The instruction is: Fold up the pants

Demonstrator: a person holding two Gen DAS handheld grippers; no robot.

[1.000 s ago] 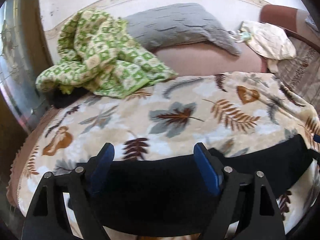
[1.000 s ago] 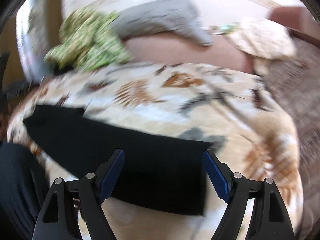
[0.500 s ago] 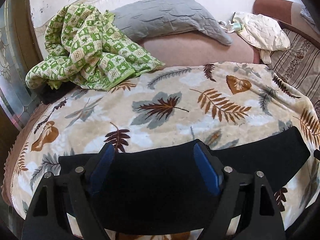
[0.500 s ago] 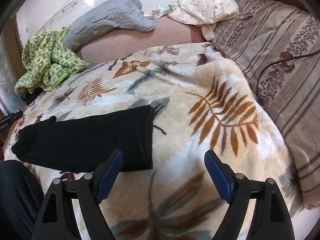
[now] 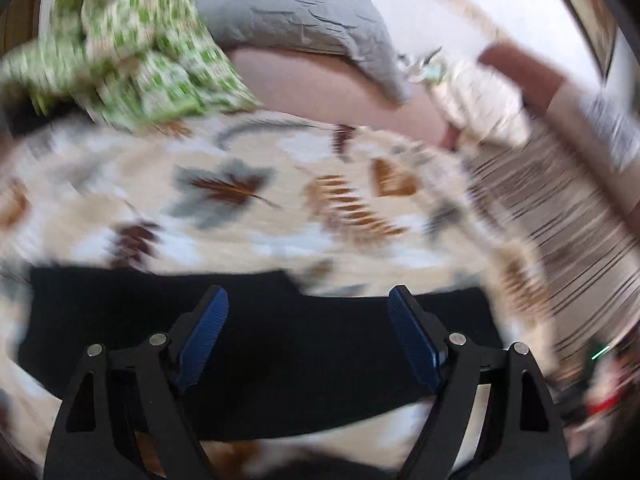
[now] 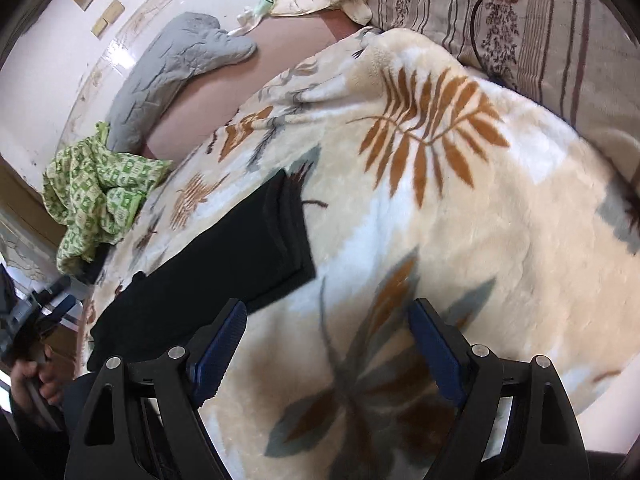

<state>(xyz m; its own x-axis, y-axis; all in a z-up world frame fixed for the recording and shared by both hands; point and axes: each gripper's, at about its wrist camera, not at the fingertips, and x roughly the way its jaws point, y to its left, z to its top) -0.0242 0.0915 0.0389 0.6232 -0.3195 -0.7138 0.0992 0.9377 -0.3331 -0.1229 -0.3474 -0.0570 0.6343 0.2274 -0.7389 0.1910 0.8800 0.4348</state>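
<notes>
- My left gripper [image 5: 308, 336] hung over the black pants [image 5: 256, 356], its jaws spread wide and holding nothing; the dark cloth filled the gap between the blue pads [image 5: 202, 336].
- That view was smeared by motion, so I could make out little fine detail there.
- My right gripper [image 6: 326, 350] was over the bare blanket [image 6: 500, 216], jaws wide apart and empty, with only the leaf print between them.
- The pants [image 6: 224, 280] lay flat as a long black strip across the near side of the blanket, on the bed. From the right wrist view the strip ran away from my left pad toward the upper right, and its far end showed layered edges stacked one on another.
- The nearest end of the strip sat just beside my right gripper's left pad [image 6: 218, 350]; I could not tell whether they touched.
- A crumpled green checked cloth [image 6: 96, 196] lay at the far left corner of the bed, well apart from the pants.
- A grey quilted pillow [image 6: 176, 76] rested against the wall behind it.
- A striped brown cover [image 6: 532, 24] lay beyond the blanket on the right.
- At the left edge of the right wrist view my left hand [image 6: 34, 378] was partly visible, gripping its handle.
</notes>
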